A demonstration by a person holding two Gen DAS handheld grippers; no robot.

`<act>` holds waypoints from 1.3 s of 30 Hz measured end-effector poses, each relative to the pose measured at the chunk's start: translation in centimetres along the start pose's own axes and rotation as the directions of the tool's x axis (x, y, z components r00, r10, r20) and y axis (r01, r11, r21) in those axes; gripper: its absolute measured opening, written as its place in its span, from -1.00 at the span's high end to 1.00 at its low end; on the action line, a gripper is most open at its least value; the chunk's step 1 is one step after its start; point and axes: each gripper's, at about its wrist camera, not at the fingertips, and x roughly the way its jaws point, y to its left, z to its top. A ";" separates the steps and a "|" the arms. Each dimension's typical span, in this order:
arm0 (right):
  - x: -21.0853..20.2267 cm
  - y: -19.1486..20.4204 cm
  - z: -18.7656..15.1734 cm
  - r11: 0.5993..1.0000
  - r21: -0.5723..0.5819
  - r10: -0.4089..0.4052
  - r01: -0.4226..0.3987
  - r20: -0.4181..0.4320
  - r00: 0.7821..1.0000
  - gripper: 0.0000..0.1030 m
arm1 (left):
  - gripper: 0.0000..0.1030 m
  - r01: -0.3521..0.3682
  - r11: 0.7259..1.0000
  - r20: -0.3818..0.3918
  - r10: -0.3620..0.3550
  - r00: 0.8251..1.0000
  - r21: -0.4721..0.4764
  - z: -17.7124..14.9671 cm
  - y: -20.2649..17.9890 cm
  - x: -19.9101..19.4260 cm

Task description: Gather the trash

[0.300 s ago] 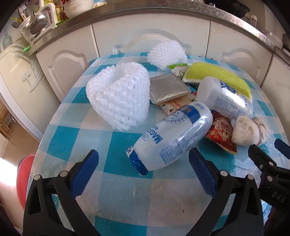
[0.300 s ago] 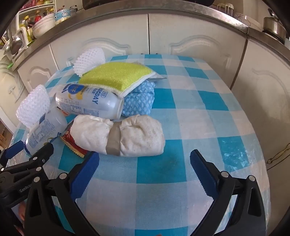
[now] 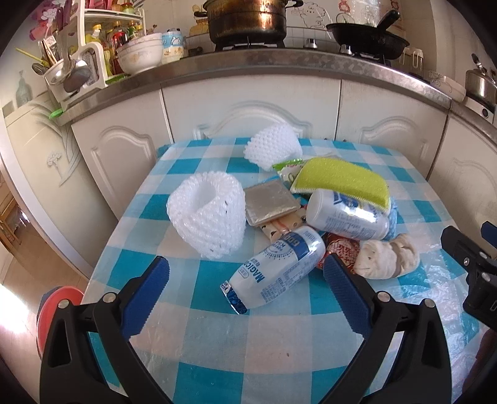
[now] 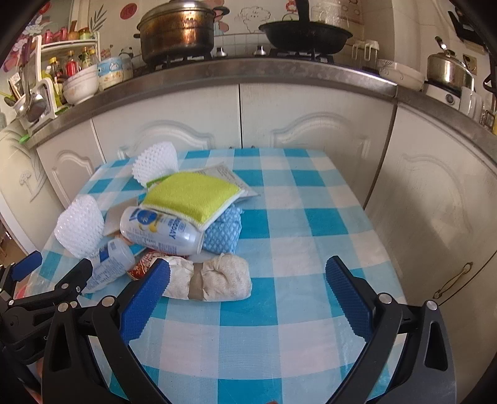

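Note:
A heap of trash lies on the blue-checked table [image 3: 217, 335]: a white "MAGIC" bottle [image 3: 276, 272] on its side, a second white bottle [image 3: 348, 214], a white foam fruit net [image 3: 208, 214], a smaller net [image 3: 271, 149], a silver pouch [image 3: 270, 203], a red wrapper [image 3: 340, 250] and a taped dirty cloth bundle [image 4: 211, 276]. My left gripper [image 3: 245, 298] is open and empty, just in front of the MAGIC bottle. My right gripper [image 4: 247, 298] is open and empty, just short of the cloth bundle.
A yellow-green sponge [image 4: 192, 195] lies on a blue cloth [image 4: 223, 228] over the far bottle. White cabinets [image 4: 239, 121] and a counter with a pot [image 4: 177, 28] and a pan [image 4: 306, 34] stand behind the table. A red object [image 3: 56, 307] sits on the floor at left.
Both grippers have drawn back and tilted up, so the trash sits farther off and the counter top has come into view. Nothing on the table has moved.

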 end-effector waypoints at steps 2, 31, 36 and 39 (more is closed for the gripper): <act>-1.6 -0.2 0.4 1.000 0.001 -0.007 0.007 0.039 0.999 -0.91 | -0.94 0.010 1.000 0.028 -0.010 1.000 0.001 0.6 0.5 -1.6; -19.9 1.1 1.7 0.999 -0.040 -0.004 0.024 0.453 0.891 -0.91 | -0.94 0.020 0.999 0.369 -0.001 0.929 -0.049 3.0 3.5 -18.3; -20.8 1.1 1.4 0.999 -0.044 0.012 0.010 0.467 0.884 -0.91 | -0.94 0.020 0.999 0.377 0.000 0.926 -0.050 3.0 3.8 -19.0; -21.1 1.2 1.3 0.999 -0.046 0.019 0.003 0.478 0.878 -0.91 | -0.94 0.017 0.999 0.380 0.004 0.925 -0.051 2.9 3.9 -19.1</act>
